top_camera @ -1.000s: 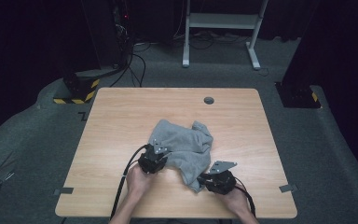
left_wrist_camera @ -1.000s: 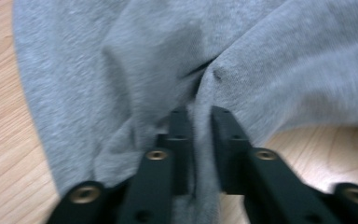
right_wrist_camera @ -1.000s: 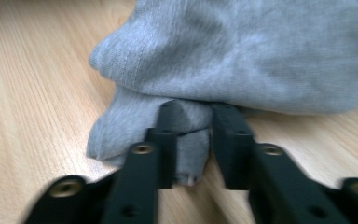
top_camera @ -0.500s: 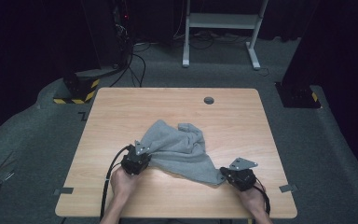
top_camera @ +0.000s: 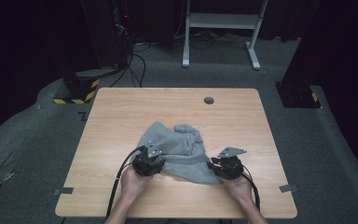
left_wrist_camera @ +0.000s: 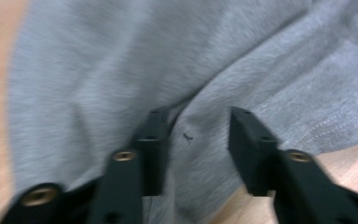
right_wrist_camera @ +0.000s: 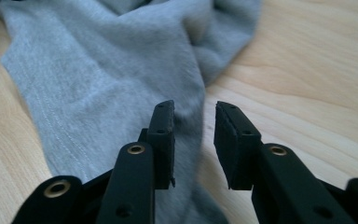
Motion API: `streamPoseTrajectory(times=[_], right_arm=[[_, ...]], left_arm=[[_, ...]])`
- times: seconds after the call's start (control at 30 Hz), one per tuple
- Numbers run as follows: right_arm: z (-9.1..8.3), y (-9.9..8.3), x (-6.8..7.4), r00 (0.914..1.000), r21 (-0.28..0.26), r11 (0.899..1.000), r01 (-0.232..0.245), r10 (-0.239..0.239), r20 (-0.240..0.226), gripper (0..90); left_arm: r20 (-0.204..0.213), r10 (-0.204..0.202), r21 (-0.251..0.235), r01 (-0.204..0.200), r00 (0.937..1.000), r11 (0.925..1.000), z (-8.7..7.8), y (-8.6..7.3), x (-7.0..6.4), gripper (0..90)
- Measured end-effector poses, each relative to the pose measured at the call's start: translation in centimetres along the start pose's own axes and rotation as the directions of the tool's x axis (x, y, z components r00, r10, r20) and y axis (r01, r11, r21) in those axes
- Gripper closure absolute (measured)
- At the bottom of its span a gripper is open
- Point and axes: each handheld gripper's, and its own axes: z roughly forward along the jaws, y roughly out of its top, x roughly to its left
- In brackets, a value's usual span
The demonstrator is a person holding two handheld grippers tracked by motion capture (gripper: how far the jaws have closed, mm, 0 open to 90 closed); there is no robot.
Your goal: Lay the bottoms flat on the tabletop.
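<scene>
- A grey cloth (top_camera: 179, 149) lies crumpled on the wooden worktop (top_camera: 116, 116), on the person's side of the small dark round disc (top_camera: 209, 100) set into the board, and well apart from that disc.
- The left tongs (top_camera: 154, 156) sit at the cloth's near left edge; in the left gripper view (left_wrist_camera: 193, 135) the jaws stand apart over the fabric with a fold between them, not pinched.
- The right tongs (top_camera: 216, 163) rest at the cloth's near right corner; in the right gripper view (right_wrist_camera: 193, 140) the jaws are parted, one over the cloth's edge (right_wrist_camera: 121, 79), the other over bare wood.
- Both hands (top_camera: 133, 179) are nearer the person than the cloth.
</scene>
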Motion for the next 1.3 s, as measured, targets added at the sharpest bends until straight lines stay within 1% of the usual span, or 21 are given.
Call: streamPoseTrajectory(times=[0.07,0.1,0.13,0.23,0.3,0.37,0.4,0.47,0.53,0.6,0.7,0.83,0.87,0.9,0.93,1.0,1.03,1.1,1.13,1.23,1.3], right_arm=[[0.2,-0.2,0.5,0.9990,0.012,0.999,0.042,-0.042,-0.014,86.3],[0.1,-0.4,0.7,0.9980,0.015,0.998,0.062,-0.062,-0.009,88.0],[0.0,-0.5,0.8,0.9977,0.019,0.998,0.067,-0.067,-0.007,88.4],[-1.0,-1.2,0.5,0.9974,0.011,0.998,0.070,-0.070,0.016,88.8],[-1.6,-1.6,0.2,0.9980,0.010,0.998,0.061,-0.061,0.018,88.7],[-2.0,-2.1,0.0,0.9984,0.008,0.998,0.054,-0.055,0.013,87.9],[-2.1,-2.1,0.0,0.9986,0.001,0.999,0.052,-0.052,0.009,85.6],[-2.5,-1.6,0.2,0.9977,-0.029,0.998,0.060,-0.059,0.032,76.2],[-2.8,-0.8,0.7,0.9981,-0.071,0.996,0.061,-0.060,0.015,72.1],[-2.6,0.3,1.3,0.9972,-0.095,0.993,0.074,-0.074,0.004,68.8],[-1.4,1.8,2.0,0.9961,-0.100,0.991,0.087,-0.088,-0.003,62.1],[1.0,3.2,2.2,0.9975,-0.055,0.996,0.070,-0.071,-0.004,55.1],[1.6,3.4,2.2,0.9982,-0.033,0.998,0.058,-0.059,-0.013,54.5],[2.1,3.5,2.2,0.9983,-0.003,0.998,0.055,-0.055,-0.020,57.0],[2.4,3.5,2.4,0.9977,0.018,0.998,0.065,-0.065,-0.021,63.4],[2.8,3.4,2.7,0.9940,0.051,0.993,0.105,-0.103,-0.039,76.4],[2.8,3.3,2.8,0.9916,0.056,0.991,0.122,-0.120,-0.049,82.0],[2.5,3.2,3.0,0.9874,0.066,0.986,0.150,-0.146,-0.060,84.9],[2.2,3.1,3.1,0.9860,0.067,0.985,0.157,-0.152,-0.067,85.4],[0.9,2.6,3.0,0.9846,0.057,0.985,0.163,-0.159,-0.072,86.2],[-0.2,2.1,2.8,0.9848,0.042,0.986,0.163,-0.160,-0.066,86.3]], left_arm=[[0.002,0.002,0.025,-0.002,1.0000,0.9997,0.4,-0.5,-0.1,77.2],[0.004,-0.006,0.030,0.006,1.0000,0.9995,0.4,-0.8,-0.1,84.1],[0.010,-0.015,0.027,0.015,0.9998,0.9995,0.4,-1.2,-0.1,86.8],[0.016,-0.036,0.022,0.036,0.9992,0.9991,-0.4,-2.0,0.1,87.9],[0.039,-0.041,0.020,0.040,0.9984,0.9990,-0.9,-2.5,0.1,87.8],[0.055,-0.030,0.008,0.030,0.9980,0.9995,-1.3,-2.6,-0.2,86.9],[0.038,-0.021,-0.003,0.021,0.9991,0.9998,-1.5,-2.3,-0.3,82.1],[-0.002,0.002,-0.014,-0.002,1.0000,0.9999,-1.8,-1.6,-0.6,72.9],[-0.031,0.019,-0.036,-0.020,0.9993,0.9991,-2.1,-0.6,-0.9,63.7],[-0.064,0.020,-0.060,-0.024,0.9978,0.9979,-2.2,0.3,-0.9,55.5],[-0.112,-0.015,-0.092,0.004,0.9936,0.9957,-1.8,1.2,-0.2,45.7],[-0.169,-0.069,-0.085,0.056,0.9832,0.9948,-0.5,2.1,1.1,41.2],[-0.177,-0.083,-0.086,0.068,0.9807,0.9940,-0.2,2.2,1.4,41.8],[-0.173,-0.100,-0.083,0.086,0.9799,0.9928,0.1,2.3,1.7,43.8],[-0.164,-0.109,-0.072,0.098,0.9805,0.9926,0.4,2.3,2.0,47.4],[-0.124,-0.130,-0.042,0.126,0.9837,0.9912,1.0,2.2,2.5,59.6],[-0.108,-0.133,-0.035,0.130,0.9853,0.9910,1.1,2.2,2.7,66.4],[-0.083,-0.138,-0.032,0.136,0.9870,0.9903,1.2,2.2,2.9,79.4],[-0.099,-0.129,-0.040,0.125,0.9868,0.9913,1.0,2.3,2.9,85.3],[-0.122,-0.120,-0.050,0.114,0.9854,0.9922,0.3,2.6,3.1,87.4],[-0.114,-0.154,-0.068,0.147,0.9815,0.9868,-0.3,2.6,3.6,87.5]])
